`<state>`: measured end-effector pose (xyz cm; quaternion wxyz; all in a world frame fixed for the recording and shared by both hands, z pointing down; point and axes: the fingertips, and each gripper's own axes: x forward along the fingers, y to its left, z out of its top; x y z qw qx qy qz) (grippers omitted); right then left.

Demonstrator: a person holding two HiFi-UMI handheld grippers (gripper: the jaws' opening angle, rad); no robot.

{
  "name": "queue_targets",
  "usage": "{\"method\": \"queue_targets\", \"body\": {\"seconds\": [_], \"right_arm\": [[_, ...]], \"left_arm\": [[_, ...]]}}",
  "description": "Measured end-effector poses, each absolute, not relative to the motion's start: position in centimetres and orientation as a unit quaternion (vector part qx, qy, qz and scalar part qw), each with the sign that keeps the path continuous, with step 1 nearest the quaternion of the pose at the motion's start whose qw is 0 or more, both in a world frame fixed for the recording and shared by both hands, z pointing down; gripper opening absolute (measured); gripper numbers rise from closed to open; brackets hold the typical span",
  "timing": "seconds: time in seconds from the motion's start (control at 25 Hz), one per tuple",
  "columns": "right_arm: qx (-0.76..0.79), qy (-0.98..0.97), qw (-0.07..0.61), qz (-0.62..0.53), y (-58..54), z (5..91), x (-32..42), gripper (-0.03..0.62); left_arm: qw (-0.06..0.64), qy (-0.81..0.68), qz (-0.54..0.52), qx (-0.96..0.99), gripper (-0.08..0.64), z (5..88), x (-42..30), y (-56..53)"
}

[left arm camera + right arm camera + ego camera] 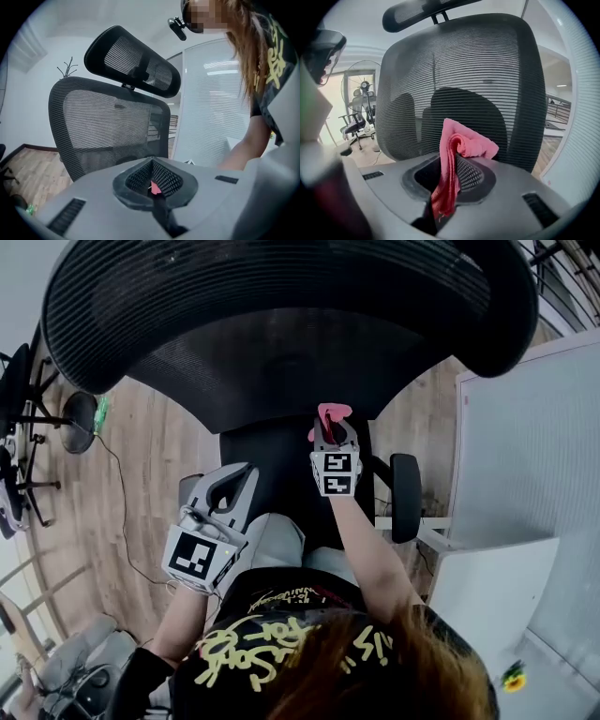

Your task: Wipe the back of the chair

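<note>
The black mesh chair back fills the top of the head view, with the seat below it. My right gripper is shut on a pink cloth and holds it close to the lower part of the back. In the right gripper view the cloth sticks up out of the right gripper, just in front of the mesh and below the headrest. My left gripper hangs lower at the left, shut and holding nothing. The left gripper points at the chair back from a distance.
A white partition and desk stand close on the right. The chair's armrest sticks out beside my right arm. Other office chairs and a floor cable are at the left on the wooden floor. A fan stands far behind.
</note>
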<state>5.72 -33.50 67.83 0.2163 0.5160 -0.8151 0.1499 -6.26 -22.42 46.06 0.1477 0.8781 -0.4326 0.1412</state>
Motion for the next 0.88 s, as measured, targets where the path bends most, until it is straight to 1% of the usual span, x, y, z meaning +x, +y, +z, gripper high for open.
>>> {"method": "queue_targets", "body": {"seconds": [0.2, 0.52, 0.88], "right_arm": [[0.495, -0.825, 0.223, 0.157, -33.1, 67.9, 3.1, 0.061], [0.490, -0.831, 0.206, 0.164, -33.0, 68.3, 0.8, 0.061], [0.426, -0.860, 0.220, 0.171, -31.4, 68.2, -4.8, 0.061]], "left_arm": [[0.146, -0.438, 0.132, 0.877, -0.011, 45.9, -7.2, -22.9], [0.147, -0.443, 0.128, 0.875, -0.011, 45.9, -8.1, -23.6], [0.154, -0.452, 0.135, 0.868, -0.011, 45.9, -9.0, -23.7]]}}
